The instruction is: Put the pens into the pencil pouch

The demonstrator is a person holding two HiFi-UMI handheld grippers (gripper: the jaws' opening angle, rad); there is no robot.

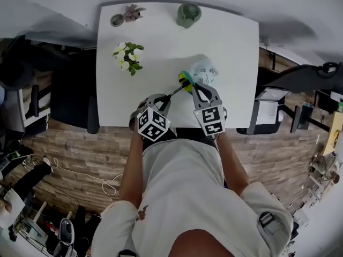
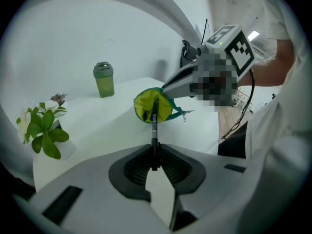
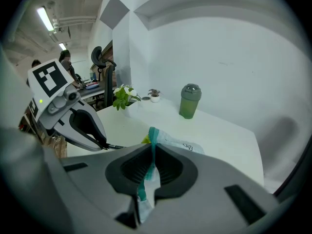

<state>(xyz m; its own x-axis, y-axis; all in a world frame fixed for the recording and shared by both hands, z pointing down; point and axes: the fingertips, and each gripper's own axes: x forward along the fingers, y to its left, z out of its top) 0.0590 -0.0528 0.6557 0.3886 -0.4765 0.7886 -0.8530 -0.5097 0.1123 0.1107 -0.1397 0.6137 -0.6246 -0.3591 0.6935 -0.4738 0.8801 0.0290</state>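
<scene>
A light pencil pouch [image 1: 204, 72] with a teal zipper lies on the white table [image 1: 161, 42], its yellow-green mouth [image 2: 152, 106] held up and open. My right gripper [image 1: 194, 88] is shut on the pouch's zipper edge [image 3: 151, 147]. My left gripper [image 1: 167, 97] is shut on a dark pen [image 2: 155, 130]. The pen's far end reaches into the pouch mouth. From the right gripper view, the left gripper [image 3: 100, 141] comes in from the left with the pen [image 3: 116, 146]. In the left gripper view the right gripper [image 2: 170, 88] holds the pouch from the right.
At the table's far edge stand a green bottle [image 1: 188, 14] and a small potted plant [image 1: 132, 12]. A leafy plant with white flowers [image 1: 128, 55] sits left of the pouch. Dark chairs [image 1: 75, 98] flank the table, with a cabinet [image 1: 268, 108] to the right.
</scene>
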